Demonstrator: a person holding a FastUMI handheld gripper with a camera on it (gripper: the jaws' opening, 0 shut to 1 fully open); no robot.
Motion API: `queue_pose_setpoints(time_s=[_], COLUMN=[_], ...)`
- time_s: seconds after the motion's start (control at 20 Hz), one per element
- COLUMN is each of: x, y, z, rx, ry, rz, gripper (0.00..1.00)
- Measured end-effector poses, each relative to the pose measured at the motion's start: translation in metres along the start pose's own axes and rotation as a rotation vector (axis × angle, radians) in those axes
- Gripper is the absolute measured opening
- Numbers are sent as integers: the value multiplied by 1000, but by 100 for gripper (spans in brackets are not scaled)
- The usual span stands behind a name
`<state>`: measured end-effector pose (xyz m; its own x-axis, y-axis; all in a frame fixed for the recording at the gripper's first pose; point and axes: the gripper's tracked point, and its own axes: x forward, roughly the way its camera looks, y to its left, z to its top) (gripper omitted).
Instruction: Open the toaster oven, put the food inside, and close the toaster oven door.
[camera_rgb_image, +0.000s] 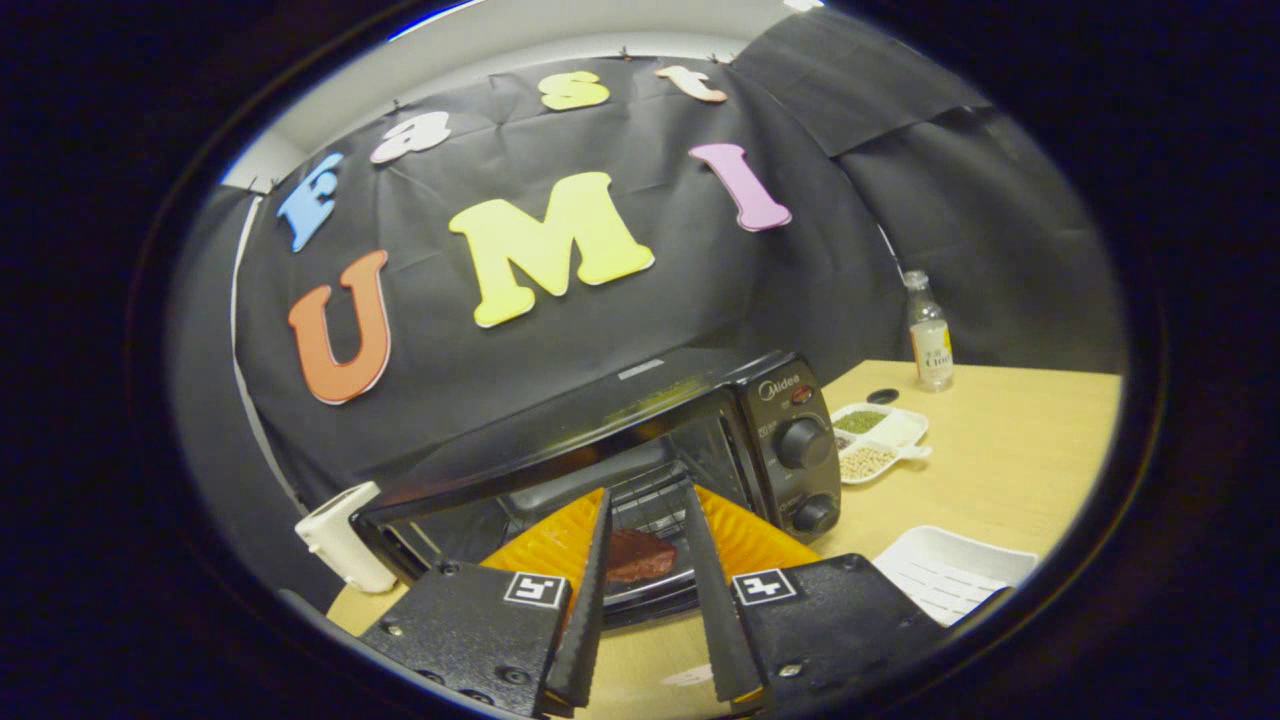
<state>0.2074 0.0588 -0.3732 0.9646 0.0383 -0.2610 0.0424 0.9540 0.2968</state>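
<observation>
The black toaster oven (700, 420) stands on the wooden table with its door down and its wire rack showing inside. An orange plate (760, 545) sits at the oven's mouth, over the lowered door. On it lies a brown piece of food (640, 555). My gripper (645, 505) reaches over the plate towards the cavity. Its two fingers (598, 560) stand partly closed on either side of the food, and each appears to touch it. The fingertips point at the rack just beyond.
The oven's two knobs (803, 442) are on its right panel. Right of the oven a white divided dish (880, 445) holds beans, with a clear bottle (930, 335) behind it. A white tray (945, 575) lies near my right finger. A white object (340, 550) stands left of the oven.
</observation>
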Motion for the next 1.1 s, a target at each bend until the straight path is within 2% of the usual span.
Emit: queue_pose_setpoints(time_s=[0.3,0.6,0.9,1.1], x=[-69,-135,-163,-162], y=[19,16,2,-10], z=[-11,-28,-107,-150], rx=[-210,-327,-358,-335], ry=[39,41,286,446], rz=[99,128,138,109], gripper=[59,100,100,100])
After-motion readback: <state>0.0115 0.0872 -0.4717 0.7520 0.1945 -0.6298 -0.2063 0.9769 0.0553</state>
